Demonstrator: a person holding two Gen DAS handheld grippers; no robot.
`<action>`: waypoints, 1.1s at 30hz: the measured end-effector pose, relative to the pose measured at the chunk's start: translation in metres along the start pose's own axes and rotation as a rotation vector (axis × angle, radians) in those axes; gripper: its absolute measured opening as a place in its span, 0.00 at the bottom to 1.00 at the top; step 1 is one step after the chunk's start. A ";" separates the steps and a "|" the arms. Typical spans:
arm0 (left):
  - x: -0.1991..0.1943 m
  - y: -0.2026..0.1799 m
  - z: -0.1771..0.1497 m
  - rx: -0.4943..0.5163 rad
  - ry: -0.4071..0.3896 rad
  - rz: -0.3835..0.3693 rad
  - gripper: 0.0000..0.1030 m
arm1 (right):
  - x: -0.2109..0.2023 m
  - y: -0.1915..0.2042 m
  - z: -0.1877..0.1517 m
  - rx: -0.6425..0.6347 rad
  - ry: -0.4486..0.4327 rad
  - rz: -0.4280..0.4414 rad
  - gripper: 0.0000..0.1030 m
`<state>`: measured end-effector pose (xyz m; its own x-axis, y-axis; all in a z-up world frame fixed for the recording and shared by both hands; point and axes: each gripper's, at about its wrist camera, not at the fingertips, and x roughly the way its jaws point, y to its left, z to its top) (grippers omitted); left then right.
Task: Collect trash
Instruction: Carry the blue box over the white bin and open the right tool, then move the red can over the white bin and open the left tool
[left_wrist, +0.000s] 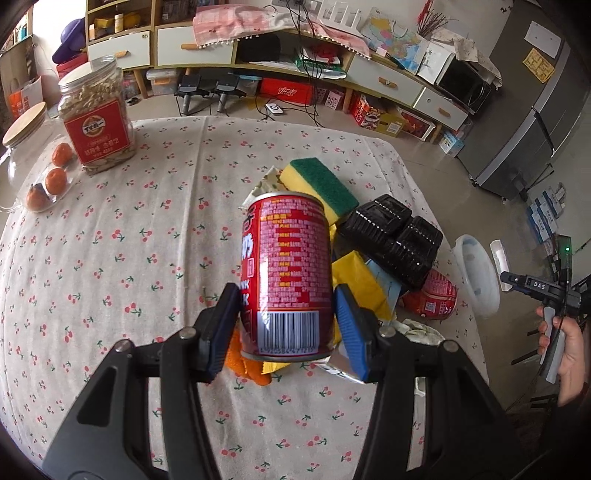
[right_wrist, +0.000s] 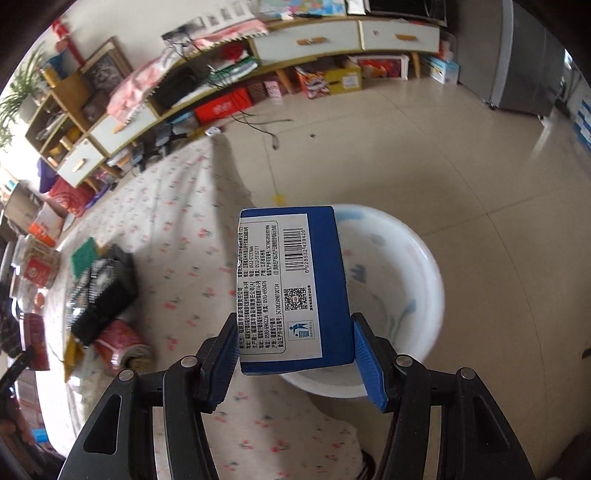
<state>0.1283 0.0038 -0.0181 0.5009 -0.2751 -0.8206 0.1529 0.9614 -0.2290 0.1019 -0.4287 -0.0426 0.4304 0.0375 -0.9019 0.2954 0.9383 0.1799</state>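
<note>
On cherry-print tablecloth (left_wrist: 110, 258): trash pile (left_wrist: 384, 240).

Soft, even daylight fills both fisheye views with dark vignetted corners and bowed edges, the left wrist view sharp with a glare streak on the red can (left_wrist: 288, 273), the right wrist view motion-blurred across the tablecloth (right_wrist: 177, 236).

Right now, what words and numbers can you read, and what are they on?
"6 928532 409426": barcode on the blue box in the right claw.
"DAS": right claw's body, seen from the left wrist.
"NK": red can in the left claw; its small print is unreadable.
Nut jar label: too small.
</note>
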 end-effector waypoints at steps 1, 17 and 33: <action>0.000 -0.004 0.003 0.007 -0.002 -0.003 0.52 | 0.004 -0.009 -0.001 0.015 0.012 0.002 0.57; 0.033 -0.138 0.026 0.215 0.039 -0.133 0.53 | 0.012 -0.041 -0.001 0.110 0.045 0.012 0.79; 0.121 -0.289 0.017 0.420 0.151 -0.241 0.53 | -0.038 -0.109 -0.034 0.217 -0.037 -0.037 0.81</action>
<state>0.1591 -0.3075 -0.0424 0.2852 -0.4545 -0.8438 0.5943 0.7746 -0.2164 0.0249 -0.5203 -0.0413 0.4454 -0.0123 -0.8952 0.4864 0.8428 0.2304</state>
